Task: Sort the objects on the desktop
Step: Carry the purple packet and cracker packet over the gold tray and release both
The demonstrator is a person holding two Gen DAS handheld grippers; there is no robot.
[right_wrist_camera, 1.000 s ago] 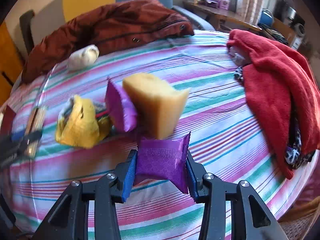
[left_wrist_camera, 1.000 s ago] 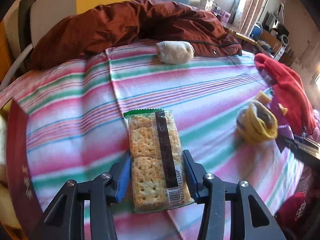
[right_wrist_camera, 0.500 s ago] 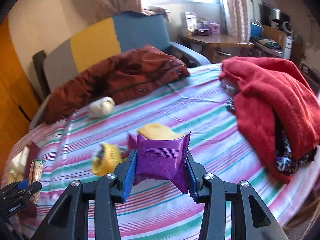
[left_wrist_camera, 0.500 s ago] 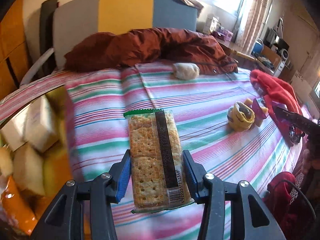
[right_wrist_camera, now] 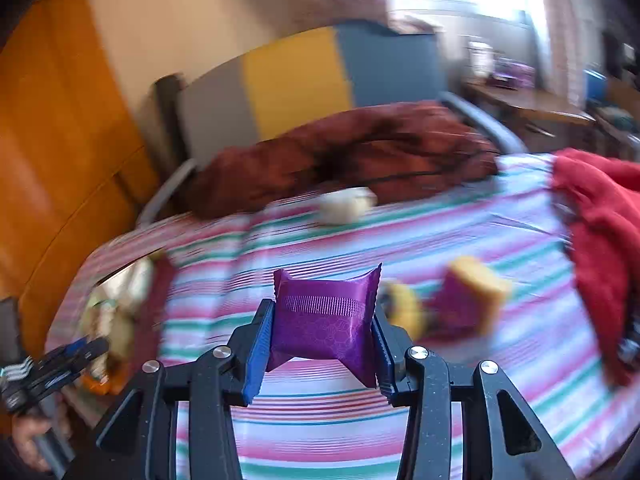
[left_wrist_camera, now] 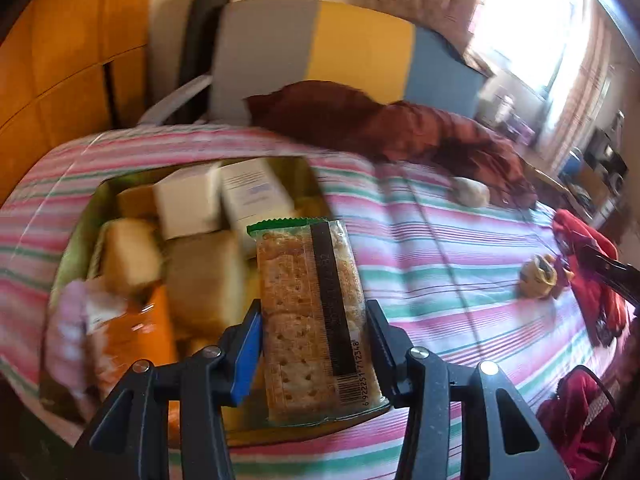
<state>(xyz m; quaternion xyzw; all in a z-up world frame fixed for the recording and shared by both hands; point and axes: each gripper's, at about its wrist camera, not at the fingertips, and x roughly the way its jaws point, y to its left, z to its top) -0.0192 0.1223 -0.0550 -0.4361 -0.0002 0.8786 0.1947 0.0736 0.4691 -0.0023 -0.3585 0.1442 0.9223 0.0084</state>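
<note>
My left gripper (left_wrist_camera: 314,332) is shut on a clear pack of crackers (left_wrist_camera: 316,316) and holds it over the right edge of an open box (left_wrist_camera: 104,192) full of snack packs and small cartons. My right gripper (right_wrist_camera: 320,336) is shut on a purple sachet (right_wrist_camera: 324,320) and holds it above the striped cloth (right_wrist_camera: 440,240). A yellow pack, another purple sachet and a yellow sponge cake (right_wrist_camera: 476,288) lie to its right. The left gripper (right_wrist_camera: 52,368) and the box (right_wrist_camera: 120,300) show at the far left of the right wrist view, blurred.
A brown jacket (left_wrist_camera: 380,124) lies at the back of the table, with a white roll (left_wrist_camera: 472,192) before it. A red towel (right_wrist_camera: 600,240) covers the right side. A chair with grey, yellow and blue panels (left_wrist_camera: 320,44) stands behind.
Both grippers have lifted and swung left with their loads. The left one now hangs over the box edge, which was off to the left before. Both views are motion-blurred.
</note>
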